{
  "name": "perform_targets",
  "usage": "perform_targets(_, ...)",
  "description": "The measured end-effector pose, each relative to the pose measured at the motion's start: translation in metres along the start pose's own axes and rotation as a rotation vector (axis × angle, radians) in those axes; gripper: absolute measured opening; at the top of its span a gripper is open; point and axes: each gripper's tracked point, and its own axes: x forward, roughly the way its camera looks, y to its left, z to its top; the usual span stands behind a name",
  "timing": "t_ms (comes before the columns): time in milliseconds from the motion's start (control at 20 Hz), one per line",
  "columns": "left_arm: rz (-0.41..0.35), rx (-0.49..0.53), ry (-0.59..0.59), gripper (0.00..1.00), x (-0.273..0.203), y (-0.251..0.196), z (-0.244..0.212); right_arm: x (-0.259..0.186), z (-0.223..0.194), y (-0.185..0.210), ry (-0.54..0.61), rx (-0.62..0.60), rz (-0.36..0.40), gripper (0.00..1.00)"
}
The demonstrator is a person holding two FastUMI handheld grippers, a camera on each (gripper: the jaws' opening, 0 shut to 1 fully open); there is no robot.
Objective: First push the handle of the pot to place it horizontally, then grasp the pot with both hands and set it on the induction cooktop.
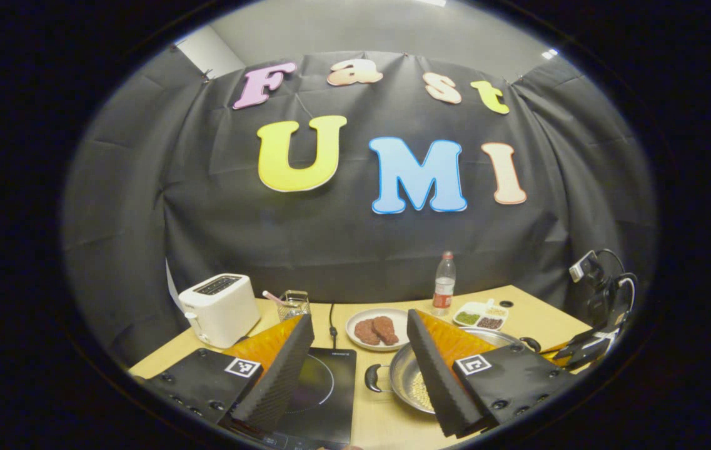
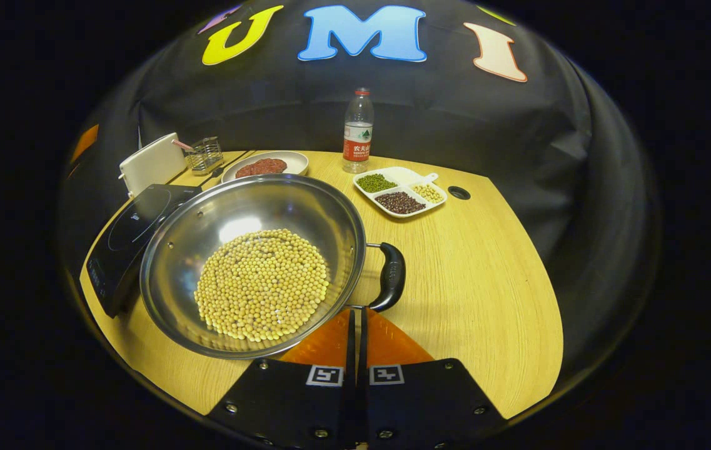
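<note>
left gripper (image 1: pixel 360 369) w/ jaws wide apart, nothing between them, held above the desk (image 1: pixel 386 425) over the gap btwn induction cooktop (image 1: pixel 321 394) and pot (image 1: pixel 421 384). right gripper (image 2: pixel 356 322) jaws together, tips just beside the pot's (image 2: pixel 249 262) near rim, close to its black handle (image 2: pixel 391 277); can't tell if touching. pot sits on the desk (image 2: pixel 486 281) right beside the cooktop (image 2: pixel 133 234), not on it, w/ a layer of soybeans (image 2: pixel 261 284) inside. behind: toaster (image 1: pixel 219 309), plate of meat (image 1: pixel 378 329), water bottle (image 2: pixel 358 131), divided bean tray (image 2: pixel 400 190).
</note>
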Motion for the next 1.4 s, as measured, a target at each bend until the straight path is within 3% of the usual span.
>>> perform_targets(50,-0.008,-0.003,0.010,0.94,0.004,0.000,-0.006,-0.002,0.004,-0.001,-0.011,0.022,-0.007,0.01)
perform_targets(100,-0.015,-0.005,0.016,0.97,0.008,0.000,-0.012,-0.005,0.009,0.000,-0.029,0.054,-0.006,0.01)
perform_targets(200,-0.028,-0.005,0.034,0.98,0.017,0.000,-0.024,-0.011,0.022,-0.007,-0.083,0.099,-0.038,0.11)
perform_targets(250,-0.038,-0.006,0.046,1.00,0.022,-0.001,-0.032,-0.014,0.030,-0.009,-0.116,0.125,-0.034,0.40)
perform_targets(300,-0.049,-0.008,0.062,0.98,0.027,-0.002,-0.039,-0.019,0.036,-0.006,-0.143,0.155,-0.024,0.55)
perform_targets(350,-0.061,-0.009,0.077,0.98,0.033,-0.004,-0.048,-0.023,0.042,-0.007,-0.164,0.179,-0.029,0.87)
perform_targets(400,-0.073,-0.009,0.092,1.00,0.038,-0.005,-0.054,-0.021,0.046,-0.008,-0.181,0.196,-0.036,1.00)
perform_targets(550,-0.117,-0.002,0.155,1.00,0.055,-0.013,-0.081,-0.017,0.048,-0.005,-0.180,0.224,-0.053,0.98)
perform_targets(600,-0.132,0.000,0.171,0.95,0.061,-0.017,-0.088,-0.014,0.047,-0.005,-0.174,0.224,-0.060,0.99)
perform_targets(700,-0.153,0.011,0.205,1.00,0.072,-0.023,-0.105,-0.010,0.045,-0.001,-0.163,0.223,-0.068,0.99)
perform_targets(800,-0.170,0.018,0.252,0.95,0.081,-0.028,-0.124,-0.006,0.044,0.002,-0.157,0.217,-0.075,0.99)
perform_targets(850,-0.178,0.015,0.277,0.98,0.085,-0.032,-0.133,-0.003,0.045,0.003,-0.153,0.217,-0.080,0.99)
perform_targets(1400,-0.216,0.000,0.437,0.98,0.105,-0.049,-0.190,0.021,0.035,-0.002,-0.087,0.243,-0.122,0.99)
